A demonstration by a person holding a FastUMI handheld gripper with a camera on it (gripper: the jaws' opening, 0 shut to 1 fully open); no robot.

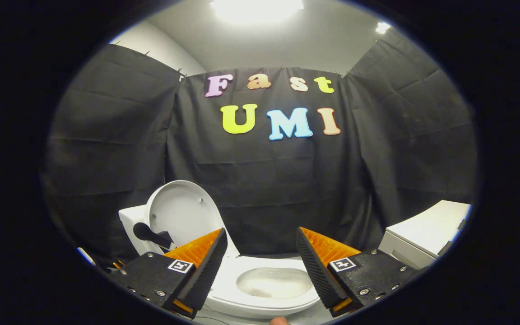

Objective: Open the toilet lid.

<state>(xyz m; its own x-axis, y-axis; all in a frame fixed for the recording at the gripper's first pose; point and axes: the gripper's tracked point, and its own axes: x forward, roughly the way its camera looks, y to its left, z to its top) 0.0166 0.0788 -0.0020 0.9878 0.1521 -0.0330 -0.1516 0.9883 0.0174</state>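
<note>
A white toilet (224, 289) stands just ahead of and below my fingers. Its lid (181, 214) is raised upright and leans back against the white tank (130, 221), beyond my left finger. The seat ring is down and the bowl (273, 283) lies exposed between the fingers. My gripper (262, 239) is open, its orange and black fingers (206, 255) spread wide with nothing between them. It hovers above the front of the bowl without touching the toilet.
A black handle-like object (149, 234) sits beside the tank, next to the lid. A white cabinet (427, 234) stands to the right of the toilet. Black cloth walls close in on all sides.
</note>
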